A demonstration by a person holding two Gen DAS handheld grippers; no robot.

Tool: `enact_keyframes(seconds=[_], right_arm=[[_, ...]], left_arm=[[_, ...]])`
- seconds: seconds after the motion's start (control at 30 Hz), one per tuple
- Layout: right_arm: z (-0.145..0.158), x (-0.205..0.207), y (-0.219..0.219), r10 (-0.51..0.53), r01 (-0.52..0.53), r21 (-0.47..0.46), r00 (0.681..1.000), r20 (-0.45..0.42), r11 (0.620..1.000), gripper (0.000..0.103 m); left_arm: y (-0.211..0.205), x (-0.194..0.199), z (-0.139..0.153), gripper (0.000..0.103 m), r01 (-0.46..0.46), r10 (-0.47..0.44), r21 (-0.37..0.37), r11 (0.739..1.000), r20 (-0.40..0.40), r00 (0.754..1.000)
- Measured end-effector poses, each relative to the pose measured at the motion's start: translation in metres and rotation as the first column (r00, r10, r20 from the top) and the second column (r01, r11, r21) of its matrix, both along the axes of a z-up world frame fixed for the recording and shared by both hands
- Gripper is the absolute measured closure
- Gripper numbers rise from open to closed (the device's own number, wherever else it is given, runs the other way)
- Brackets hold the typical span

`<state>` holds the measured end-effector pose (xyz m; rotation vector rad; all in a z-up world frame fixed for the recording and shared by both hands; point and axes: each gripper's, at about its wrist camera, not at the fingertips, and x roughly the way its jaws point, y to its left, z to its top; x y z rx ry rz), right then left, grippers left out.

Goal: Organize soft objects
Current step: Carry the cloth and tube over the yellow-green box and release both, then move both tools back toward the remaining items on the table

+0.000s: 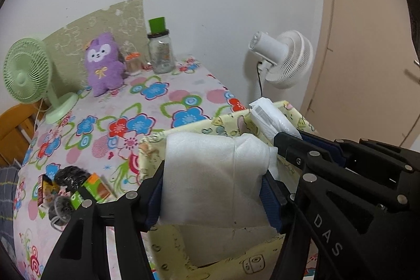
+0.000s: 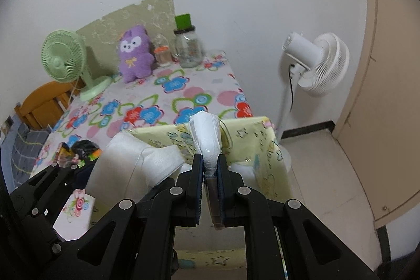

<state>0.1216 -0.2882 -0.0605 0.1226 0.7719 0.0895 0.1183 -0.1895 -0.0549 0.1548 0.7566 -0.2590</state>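
Above the yellow fabric bin (image 1: 262, 261), the left gripper (image 1: 212, 190) is clamping a white foam pad (image 1: 210, 175), long axis crosswise. The right gripper (image 2: 211, 169) is pinching a white plastic packet (image 2: 206, 135) pointing forward toward the floral bench (image 2: 157, 101); a purple plush (image 2: 135, 57) is sitting beyond.

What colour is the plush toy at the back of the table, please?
Purple, with a white face and yellow bow; the plush toy shows best in the left wrist view.

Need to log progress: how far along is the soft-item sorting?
Midway, it seems. Something white already lies inside the yellow fabric bin. In hand: left tongs grip a white foam piece, right tongs a white plastic-wrapped pack, both over the bin. Left: purple plush on the table.
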Motion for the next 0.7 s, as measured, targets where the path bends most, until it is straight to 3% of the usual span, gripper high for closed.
enact_keyframes(seconds=[0.13,0.47,0.6,0.7], right_arm=[[-0.007,0.003,-0.006,-0.02,0.02,0.0,1.0,-0.022,1.0,0.09],[-0.012,0.007,-0.01,-0.036,0.034,-0.04,0.998,-0.052,0.999,0.08],[-0.008,0.002,-0.012,-0.044,0.044,-0.023,0.999,-0.019,0.999,0.036],[-0.003,-0.001,-0.01,-0.044,0.044,-0.038,0.999,-0.002,0.998,0.034]], left_arm=[[-0.008,0.004,-0.006,0.032,0.018,-0.018,0.013,1.0,-0.018,1.0],[-0.016,0.004,-0.011,0.006,0.064,-0.063,0.03,0.998,-0.031,0.998],[-0.015,0.002,-0.008,0.002,0.07,-0.069,0.034,0.997,-0.02,0.997],[-0.012,0.0,-0.005,0.0,0.067,-0.067,0.034,0.997,-0.011,0.998]])
